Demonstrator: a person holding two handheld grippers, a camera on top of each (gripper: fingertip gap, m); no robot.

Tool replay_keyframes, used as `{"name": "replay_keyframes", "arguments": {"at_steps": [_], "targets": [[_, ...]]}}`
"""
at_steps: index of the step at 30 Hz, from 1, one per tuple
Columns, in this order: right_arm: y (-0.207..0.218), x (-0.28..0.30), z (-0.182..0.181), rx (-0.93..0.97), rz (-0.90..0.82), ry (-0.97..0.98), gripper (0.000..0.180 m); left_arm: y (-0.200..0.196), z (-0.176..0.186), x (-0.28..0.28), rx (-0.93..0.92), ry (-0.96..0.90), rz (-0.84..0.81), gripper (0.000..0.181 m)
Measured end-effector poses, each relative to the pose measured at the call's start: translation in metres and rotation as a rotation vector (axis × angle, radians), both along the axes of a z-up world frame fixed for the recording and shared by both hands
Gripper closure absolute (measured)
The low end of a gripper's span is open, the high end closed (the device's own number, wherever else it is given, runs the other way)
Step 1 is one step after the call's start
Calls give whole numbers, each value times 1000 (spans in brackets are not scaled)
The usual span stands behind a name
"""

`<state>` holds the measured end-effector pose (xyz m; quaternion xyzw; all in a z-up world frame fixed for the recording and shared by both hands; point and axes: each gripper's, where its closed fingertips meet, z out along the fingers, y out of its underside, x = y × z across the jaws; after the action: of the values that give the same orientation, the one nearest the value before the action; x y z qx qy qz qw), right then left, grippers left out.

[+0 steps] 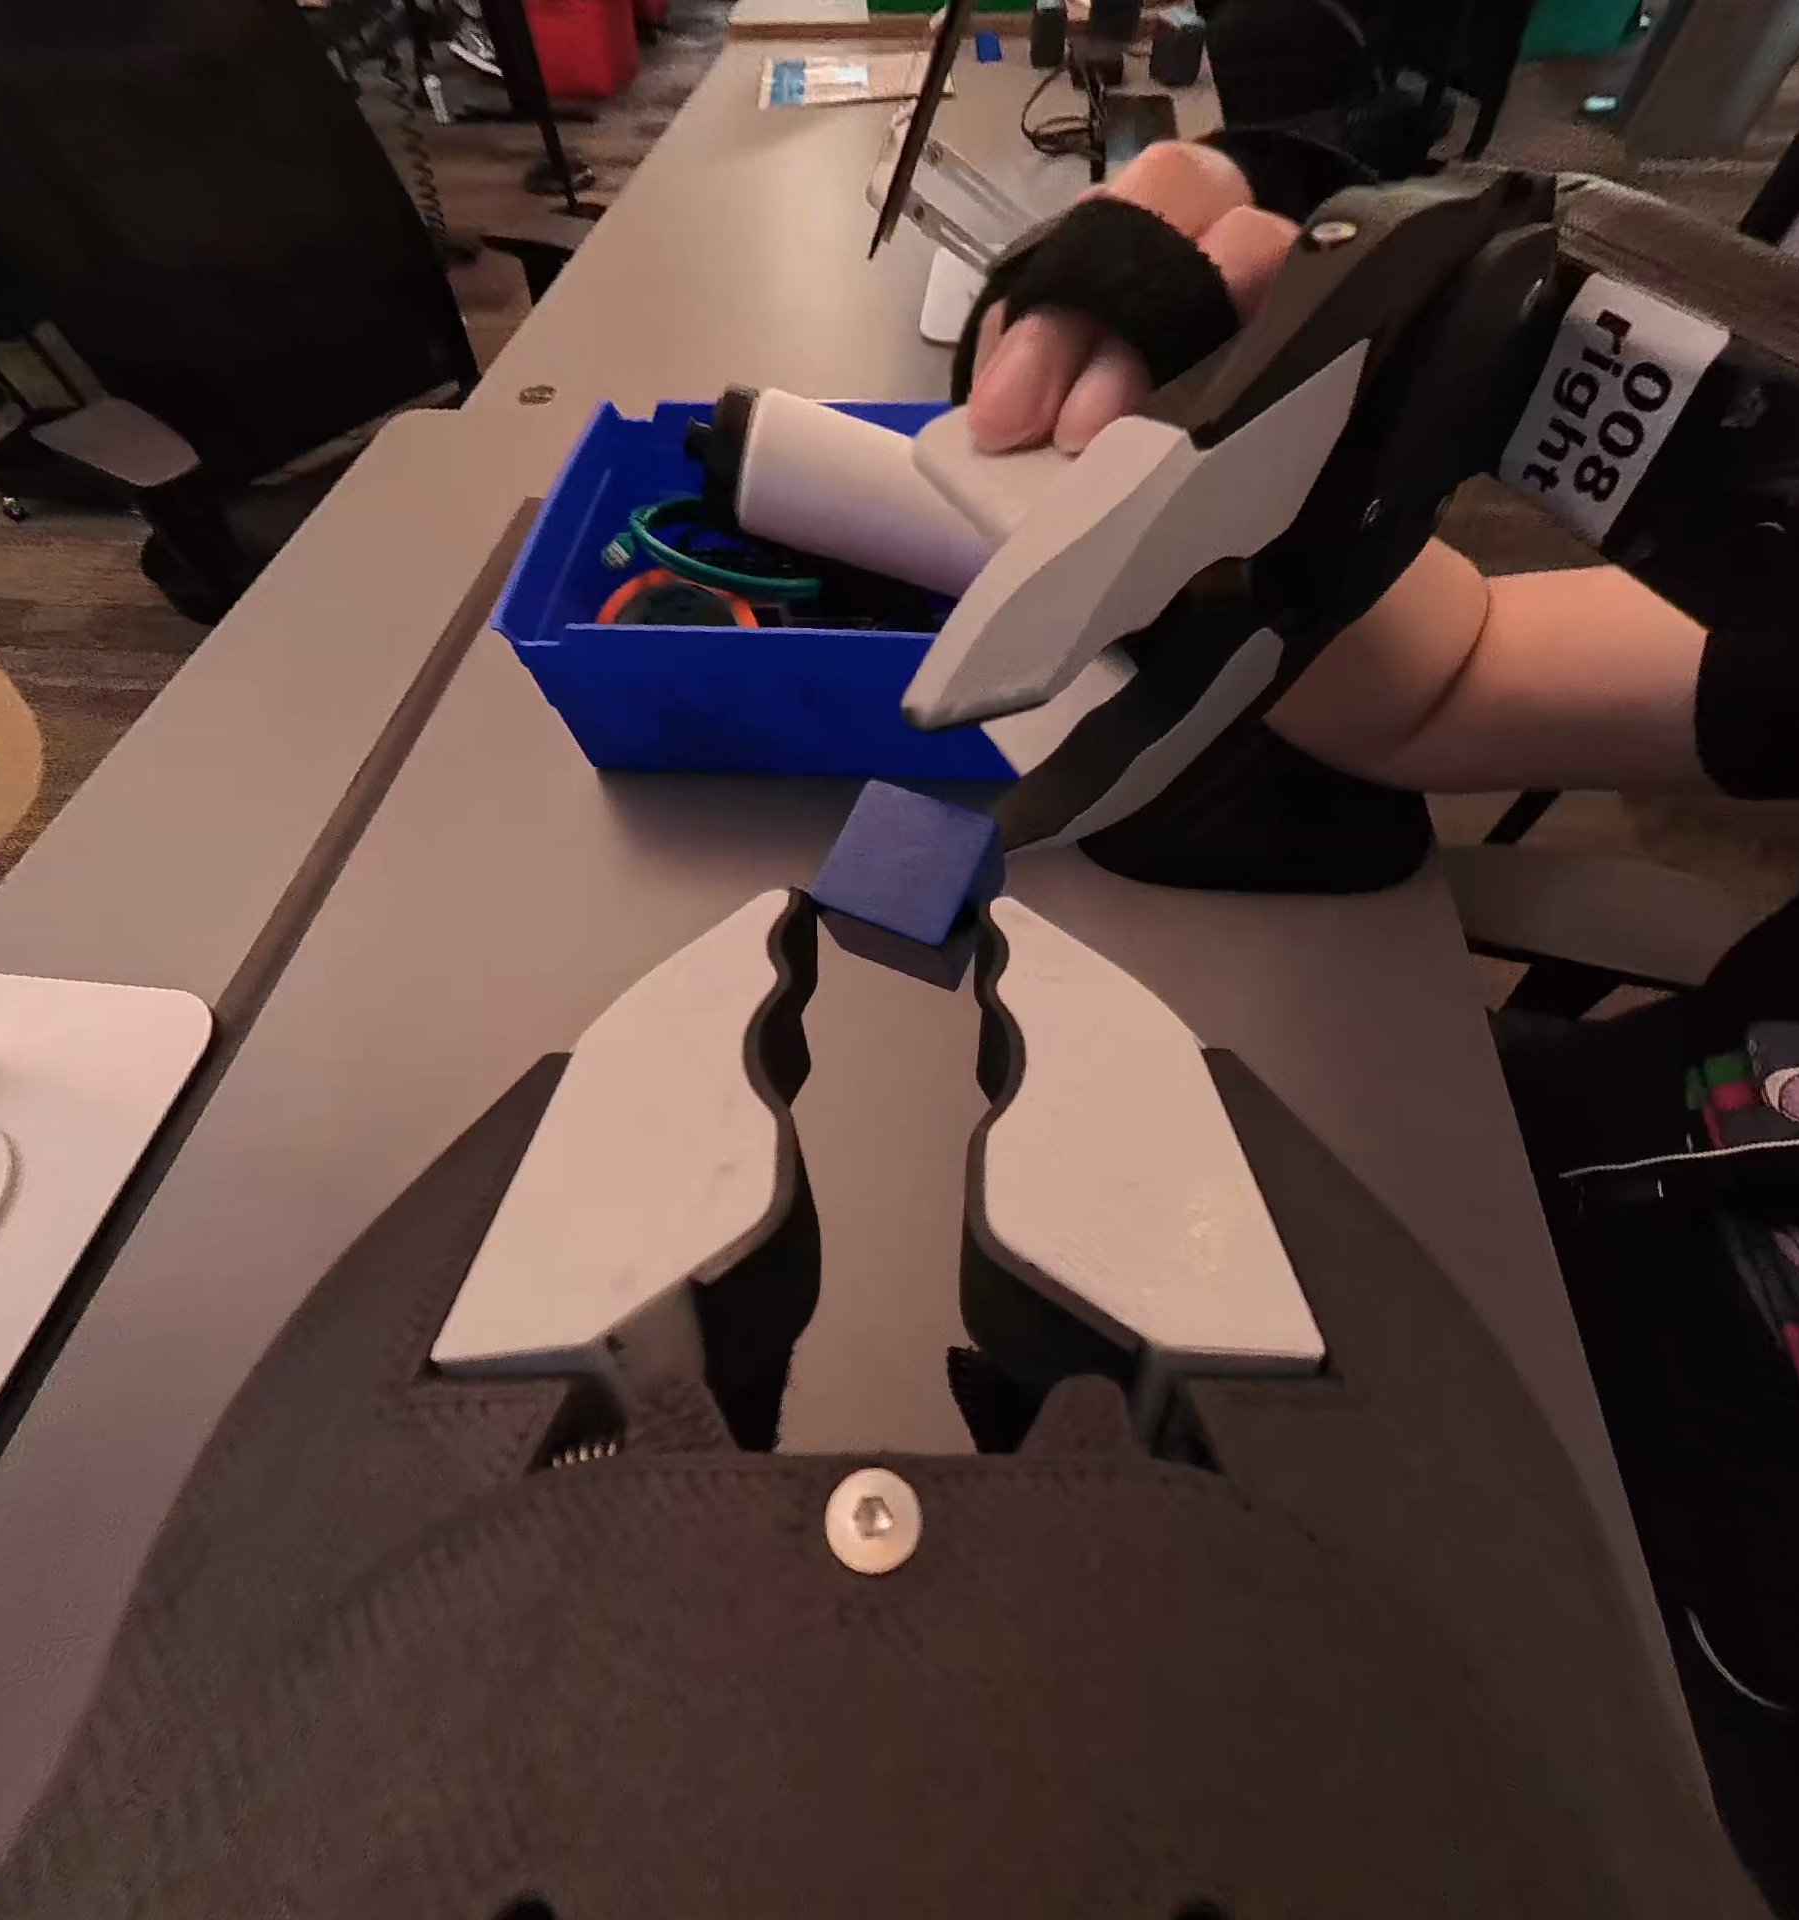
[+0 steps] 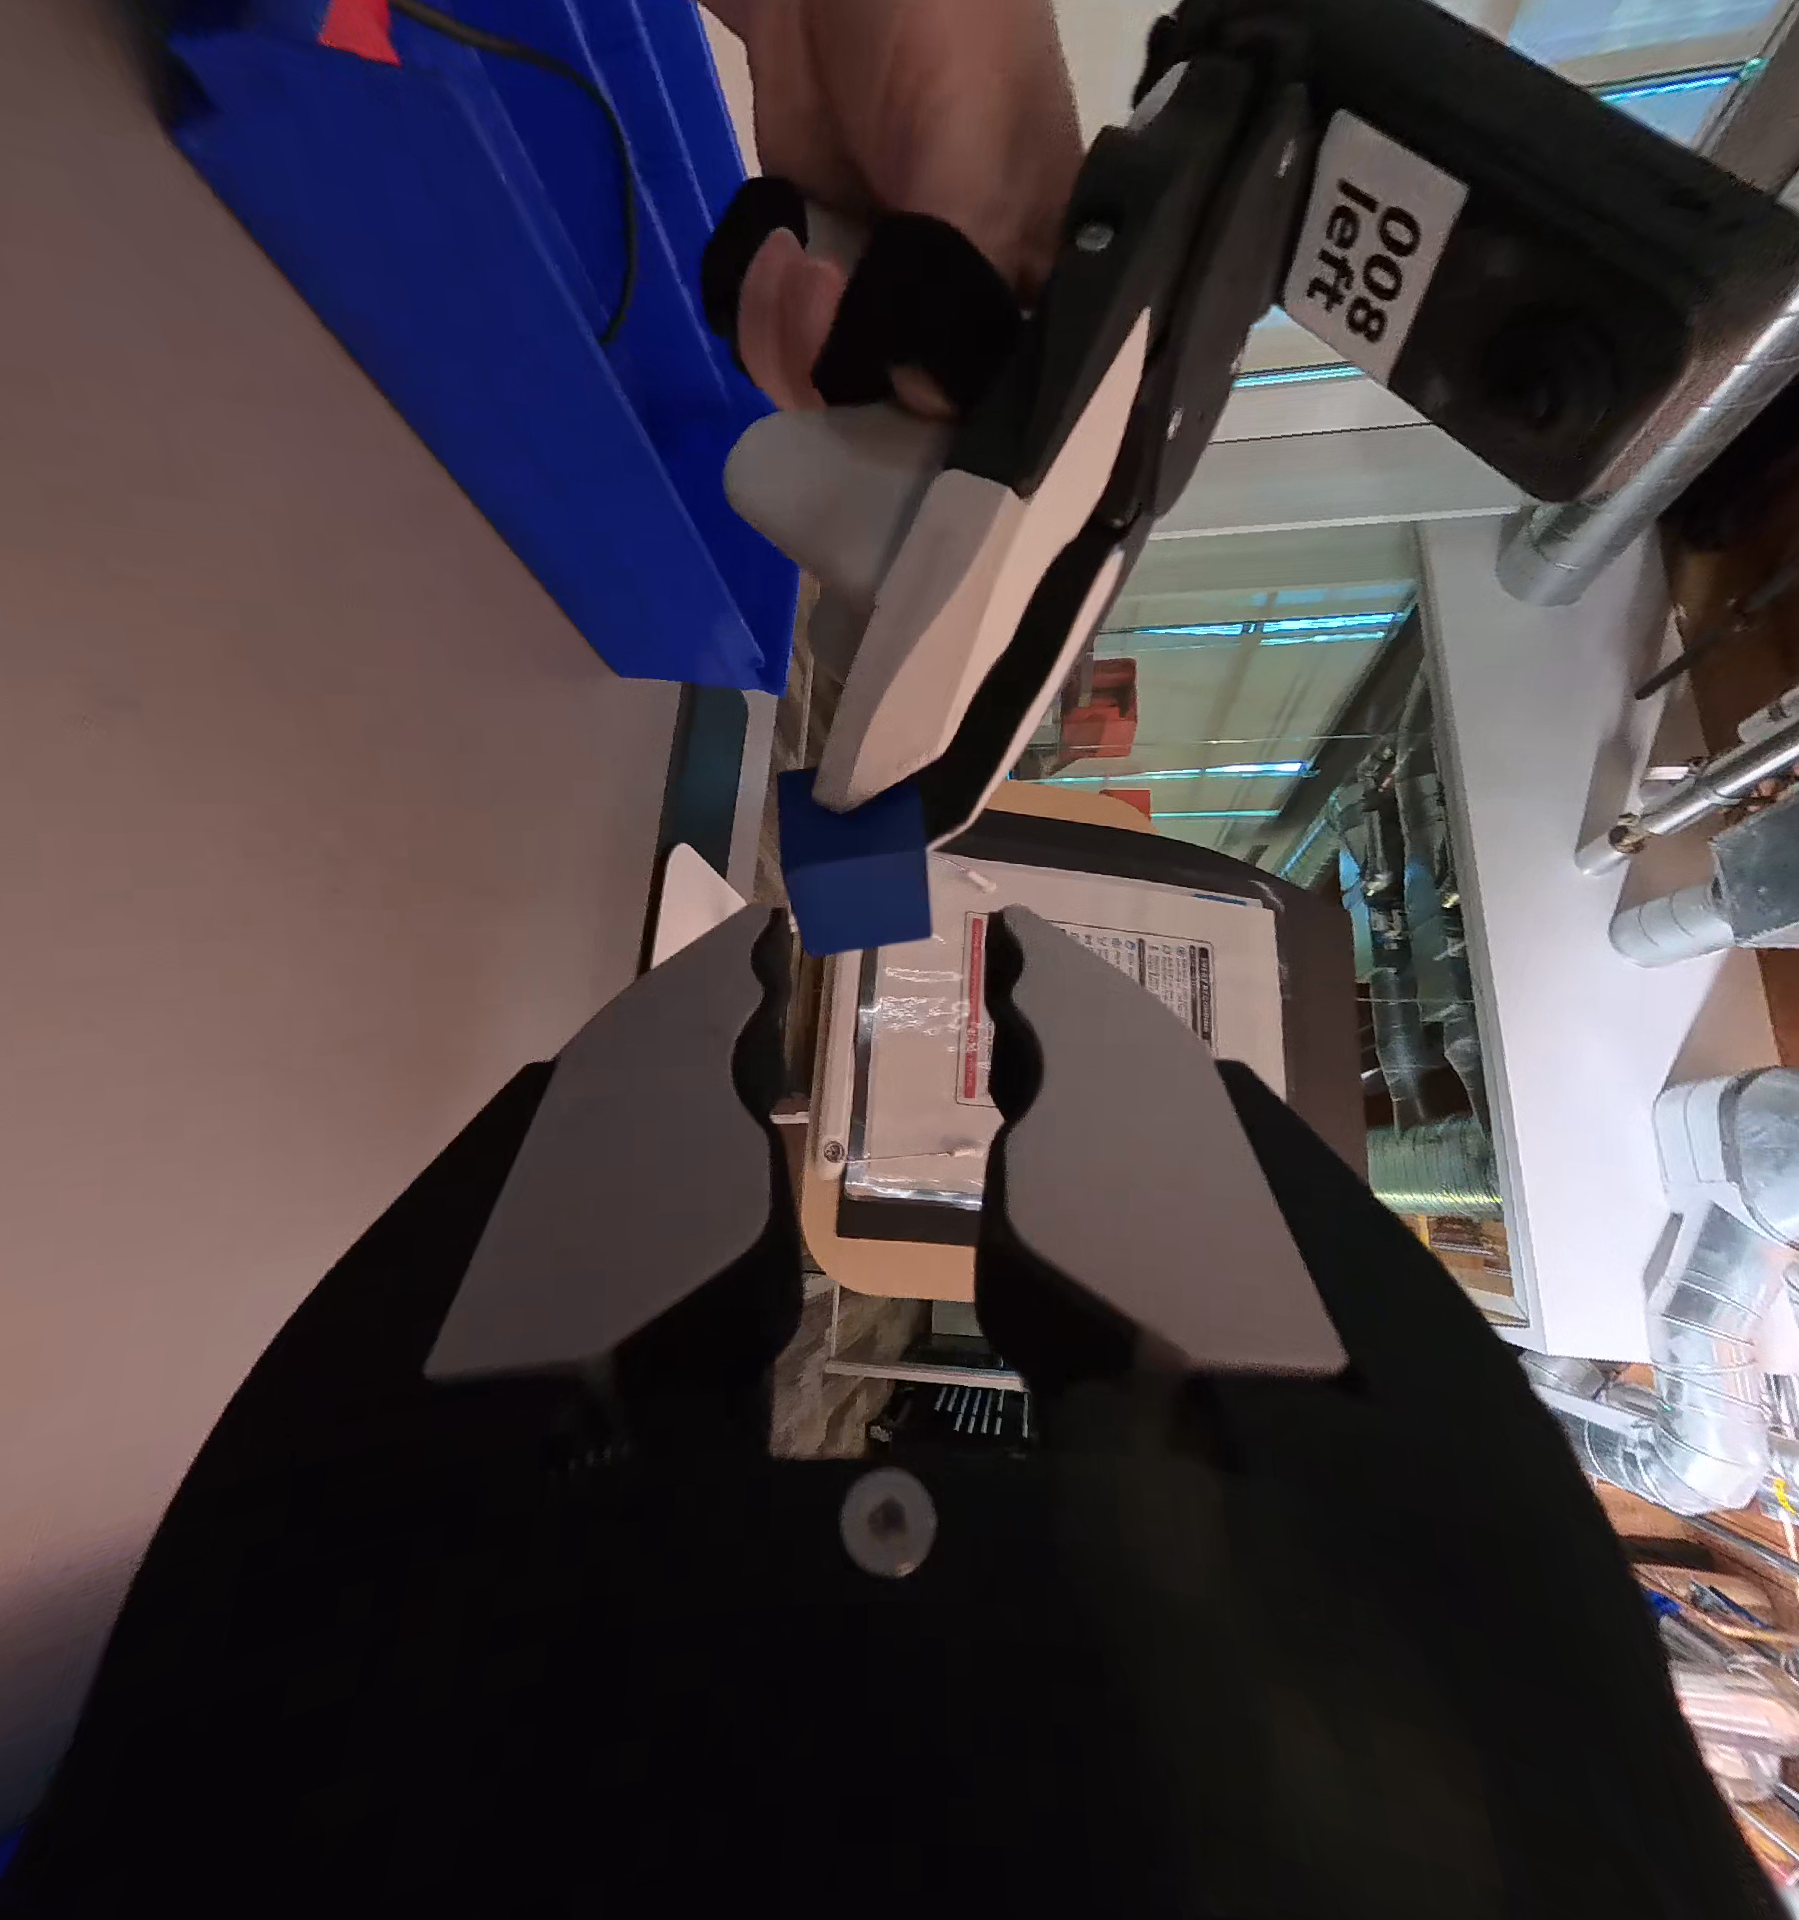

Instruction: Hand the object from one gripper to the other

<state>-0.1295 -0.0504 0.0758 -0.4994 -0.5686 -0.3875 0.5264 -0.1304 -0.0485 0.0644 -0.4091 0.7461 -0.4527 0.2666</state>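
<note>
Left tongs (blue cube between tips) over grey table

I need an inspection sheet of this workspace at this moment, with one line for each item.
Surface: grey matte table.
Job's things: small blue cube, held off the table.
Clutter: blue plastic bin holding a white cylinder; white tray at the left edge.
Grippers: left hand-held gripper shut on the cube; right hand-held gripper open, its tips at the cube.
Cables: green coiled cable inside the bin.
Surroundings: dark office chair; silver ducts.
</note>
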Motion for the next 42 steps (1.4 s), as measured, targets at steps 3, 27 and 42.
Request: {"name": "replay_keyframes", "arguments": {"at_steps": [3, 27, 42], "targets": [[0, -2, -6, -27, 7, -11, 143, -7, -1, -2, 13, 9, -22, 152], [5, 26, 82, -625, 762, 2066, 153, 24, 75, 11, 409, -683, 357, 102], [16, -3, 68, -712, 839, 2159, 145, 12, 81, 13, 666, -876, 455, 154]]}}
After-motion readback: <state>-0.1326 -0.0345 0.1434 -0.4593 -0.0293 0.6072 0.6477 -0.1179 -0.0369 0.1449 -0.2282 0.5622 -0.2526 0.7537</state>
